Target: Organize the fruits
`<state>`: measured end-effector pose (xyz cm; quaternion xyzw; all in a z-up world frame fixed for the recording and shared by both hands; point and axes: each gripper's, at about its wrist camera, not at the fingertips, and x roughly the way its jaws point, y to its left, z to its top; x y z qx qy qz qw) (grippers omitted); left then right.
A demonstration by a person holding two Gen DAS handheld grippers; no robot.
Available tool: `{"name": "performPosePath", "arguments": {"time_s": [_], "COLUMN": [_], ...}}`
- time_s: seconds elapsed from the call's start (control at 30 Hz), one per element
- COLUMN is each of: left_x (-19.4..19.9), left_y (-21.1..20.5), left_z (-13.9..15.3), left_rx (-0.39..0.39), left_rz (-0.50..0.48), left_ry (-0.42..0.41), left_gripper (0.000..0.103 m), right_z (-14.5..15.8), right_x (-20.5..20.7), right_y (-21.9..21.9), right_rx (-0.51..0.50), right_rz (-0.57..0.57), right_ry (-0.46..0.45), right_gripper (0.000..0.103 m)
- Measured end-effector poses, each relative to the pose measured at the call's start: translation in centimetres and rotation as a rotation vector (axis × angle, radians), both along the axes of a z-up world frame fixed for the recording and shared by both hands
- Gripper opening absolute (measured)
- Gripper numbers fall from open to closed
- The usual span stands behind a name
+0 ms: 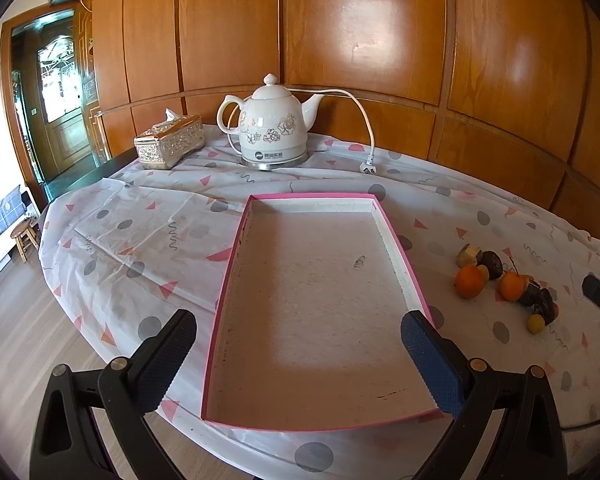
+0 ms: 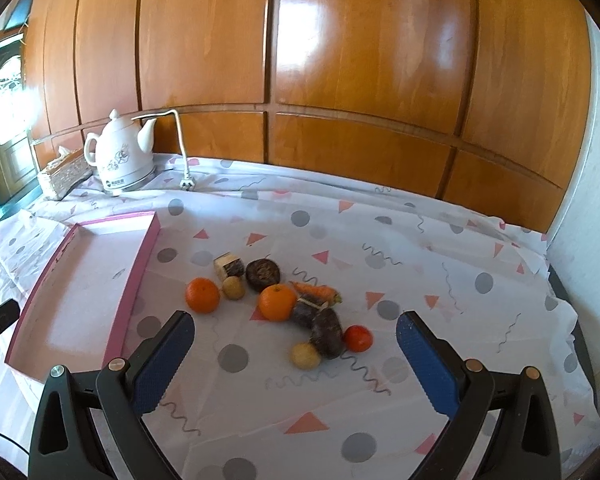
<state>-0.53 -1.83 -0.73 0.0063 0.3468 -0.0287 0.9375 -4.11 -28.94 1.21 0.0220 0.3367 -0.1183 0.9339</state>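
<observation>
A shallow pink-rimmed tray (image 1: 236,256) lies on the table with nothing in it; it also shows in the right wrist view (image 2: 140,264). My left gripper (image 1: 298,330) is open, hovering over the tray's near end. A pile of produce lies right of the tray: two oranges (image 2: 202,295) (image 2: 277,302), a small carrot (image 2: 316,291), dark purple pieces (image 2: 326,333), a dark round piece (image 2: 263,275), a red tomato (image 2: 357,338), and small yellow fruits (image 2: 305,356). My right gripper (image 2: 294,332) is open and empty, just in front of the pile.
A white floral kettle (image 1: 272,124) with its cord and plug (image 1: 368,168) stands at the back by the wood-panelled wall. A silver tissue box (image 1: 168,142) sits to its left. The table's left edge (image 1: 60,280) drops to the floor.
</observation>
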Motion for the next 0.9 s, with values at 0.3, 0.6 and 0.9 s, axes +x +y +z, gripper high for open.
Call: {"name": "performPosePath", "arguments": {"time_s": [0.3,0.6,0.9], "left_x": [0.3,0.9,2.1], "left_y": [-0.3,-1.1,-2.8], "left_z": [-0.4,-1.2,-1.6], "left_rx": [-0.017,-0.137,-0.134], "left_rz": [-0.031,-0.126,-0.211], "left_ry": [0.020,0.080,0.140], "left_gripper": [0.103,0.103,0.103], "right_z": [1.5,1.3,-3.0], "right_x": [0.4,1.2,-0.5], "right_y": [-5.0,-17.1,-25.9], "right_rx": [-0.012,-0.060,0.127], "right_rz": [-0.061,-0.276,-0.490], "right_ry": [-0.006,0.118,0.163], "right_gripper": [0.103,0.103,0.102]}}
